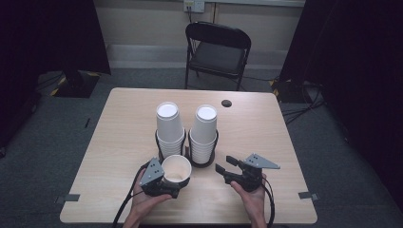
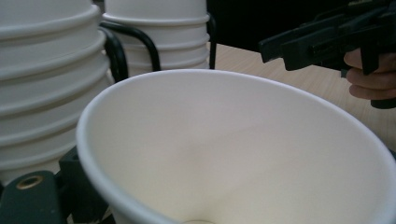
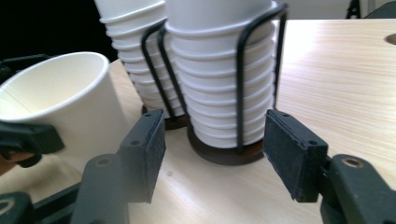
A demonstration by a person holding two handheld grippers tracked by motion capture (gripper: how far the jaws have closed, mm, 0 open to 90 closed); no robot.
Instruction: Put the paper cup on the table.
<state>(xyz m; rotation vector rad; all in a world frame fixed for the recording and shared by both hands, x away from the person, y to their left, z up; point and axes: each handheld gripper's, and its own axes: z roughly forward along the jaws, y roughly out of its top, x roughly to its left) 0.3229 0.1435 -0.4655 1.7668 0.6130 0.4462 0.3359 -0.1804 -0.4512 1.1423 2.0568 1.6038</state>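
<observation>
White paper cup [image 1: 176, 168], clamped at its rim by the left gripper [image 1: 179, 184], could buckle or slip beside the wire-held cup stacks [image 1: 204, 135] while the right gripper [image 1: 223, 165] gapes empty.

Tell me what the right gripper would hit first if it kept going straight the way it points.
Most likely the right cup stack in its wire holder, which sits dead ahead between the open jaws of the right gripper. The single cup stands off to the side, probably clear.
</observation>
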